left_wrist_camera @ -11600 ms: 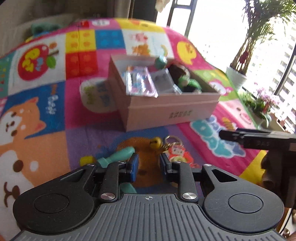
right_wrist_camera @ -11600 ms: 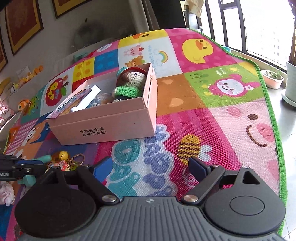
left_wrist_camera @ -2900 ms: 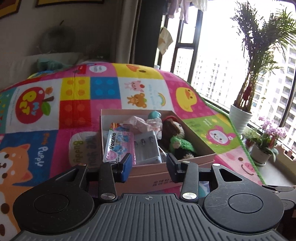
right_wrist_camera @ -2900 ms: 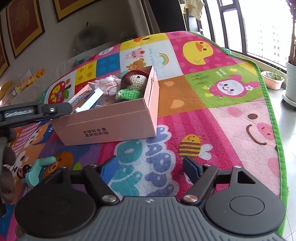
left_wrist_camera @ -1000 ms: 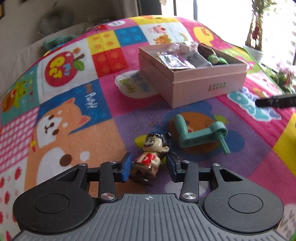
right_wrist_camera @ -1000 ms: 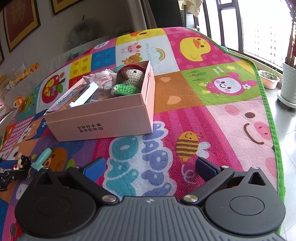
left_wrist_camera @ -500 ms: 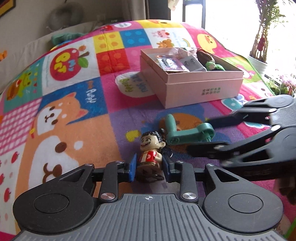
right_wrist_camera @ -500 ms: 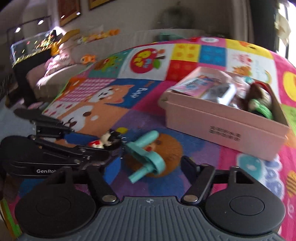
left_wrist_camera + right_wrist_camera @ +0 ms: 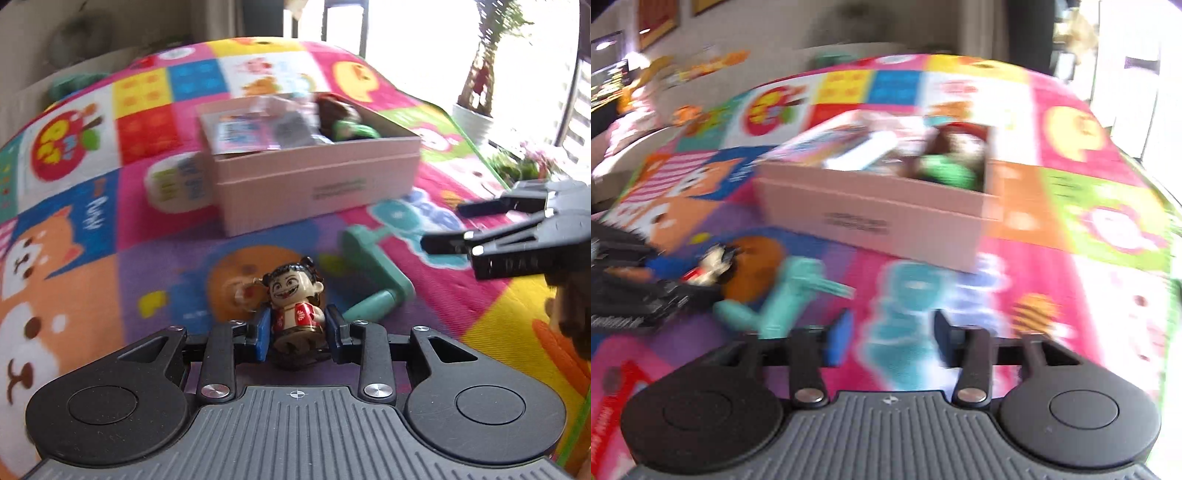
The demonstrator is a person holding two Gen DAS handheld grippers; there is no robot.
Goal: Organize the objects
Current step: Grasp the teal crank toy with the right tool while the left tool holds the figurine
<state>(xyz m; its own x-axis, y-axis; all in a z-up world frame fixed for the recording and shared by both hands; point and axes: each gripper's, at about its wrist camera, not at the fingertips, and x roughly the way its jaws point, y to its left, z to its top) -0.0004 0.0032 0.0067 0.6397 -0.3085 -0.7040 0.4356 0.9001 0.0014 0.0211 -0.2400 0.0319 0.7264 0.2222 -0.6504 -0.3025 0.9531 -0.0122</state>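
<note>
We work on a bright patchwork play mat (image 9: 92,229), which carries everything. The pink box (image 9: 314,184) sits open-topped toward the middle of it, so loose things can be dropped straight in; it already holds packets and a knitted doll, though blur hides the details. Between the box and us lies a teal plastic crank (image 9: 373,277), flat on the mat and apart from the box, probably waiting its turn.

Our right claw (image 9: 890,332) is spread with nothing between its fingers, hanging just beside the crank. Our left claw (image 9: 297,332) is clamped on the little figurine (image 9: 295,306), pinching its body near the base so that it stays upright, head clear of the pads. It is a grinning doll with black hair buns and a red flowered shirt, on a dark round foot.
</note>
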